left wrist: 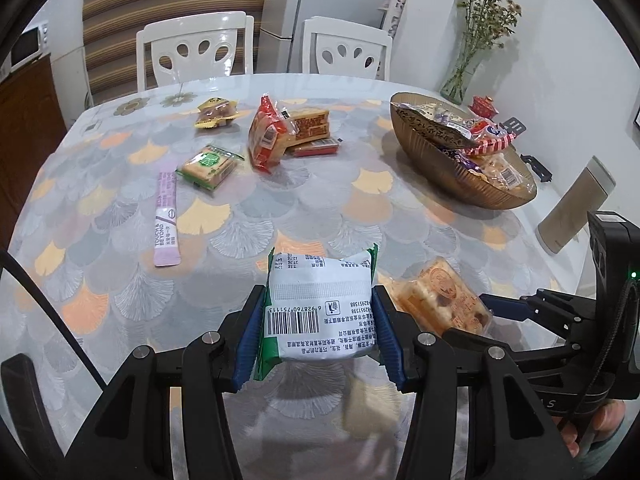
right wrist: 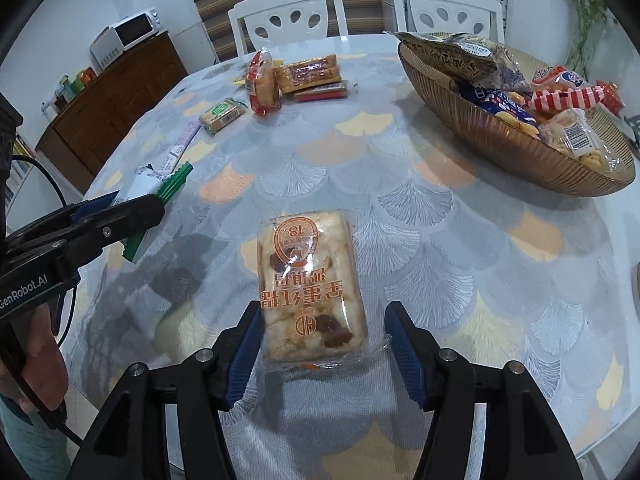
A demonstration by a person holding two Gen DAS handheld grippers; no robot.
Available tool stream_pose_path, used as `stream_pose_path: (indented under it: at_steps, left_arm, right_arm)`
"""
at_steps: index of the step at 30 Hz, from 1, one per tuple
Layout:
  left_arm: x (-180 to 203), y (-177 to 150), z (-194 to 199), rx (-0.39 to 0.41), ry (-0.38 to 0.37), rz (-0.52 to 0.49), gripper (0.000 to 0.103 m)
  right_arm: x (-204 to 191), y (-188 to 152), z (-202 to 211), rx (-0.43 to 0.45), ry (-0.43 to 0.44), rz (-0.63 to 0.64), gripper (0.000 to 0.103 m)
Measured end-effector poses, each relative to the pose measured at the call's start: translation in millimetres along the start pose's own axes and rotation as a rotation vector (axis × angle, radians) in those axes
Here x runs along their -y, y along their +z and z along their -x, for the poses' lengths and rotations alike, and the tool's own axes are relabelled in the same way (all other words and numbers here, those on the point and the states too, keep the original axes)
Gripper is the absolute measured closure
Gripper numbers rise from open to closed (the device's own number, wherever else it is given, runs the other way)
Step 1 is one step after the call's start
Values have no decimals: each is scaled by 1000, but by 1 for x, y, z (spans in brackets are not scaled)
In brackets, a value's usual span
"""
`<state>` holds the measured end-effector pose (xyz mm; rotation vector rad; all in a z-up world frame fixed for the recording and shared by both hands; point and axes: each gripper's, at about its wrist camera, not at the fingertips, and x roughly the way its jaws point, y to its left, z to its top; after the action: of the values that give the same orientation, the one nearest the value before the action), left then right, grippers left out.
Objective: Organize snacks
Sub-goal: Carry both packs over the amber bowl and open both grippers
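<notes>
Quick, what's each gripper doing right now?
Left gripper: shut on the white-and-green snack packet.
Right gripper: open, the clear orange snack pack lying between its jaws.

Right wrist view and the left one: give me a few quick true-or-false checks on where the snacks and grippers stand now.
1. The left gripper clamps a white-and-green packet. True.
2. The right gripper squeezes the orange packet. False: only its left pad touches; the packet lies on the table.
3. The bowl is empty. False: it holds several snacks.
4. A pink stick packet lies on the table. True.
</notes>
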<state>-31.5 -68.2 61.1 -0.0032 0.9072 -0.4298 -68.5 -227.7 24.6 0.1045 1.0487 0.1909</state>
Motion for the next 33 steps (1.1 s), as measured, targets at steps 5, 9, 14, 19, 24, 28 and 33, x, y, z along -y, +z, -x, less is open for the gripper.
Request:
stream_pose_path:
  at_steps: [5,9,14,19,24,28,33]
  left_arm:
    - [4,3,0,-3,9,-11,54]
    - [8,9,-1,-2,15,-28,54]
    - [11,21,-2,-10,-44,-14,54]
    - [21,43,4,25,-65,-36,54]
    - [44,65,5,54,-56,-102,54]
    - [64,80,-2,57,-71,-146,54]
    - [92,104,-21,54,-113,-197,54]
  right_arm:
    - [-5,4,-8,-7,17,9,38]
    - [-10,5,-14,-9,23,27,38]
    - [-14,3,-13,13,20,48,47]
    - [-11,3,-4,33,13,46,52]
    - [3,9,24,96,28,15,53]
    - [22,18,54,166,-4,-21,53]
    - [60,40,89,253,-79,-94,53]
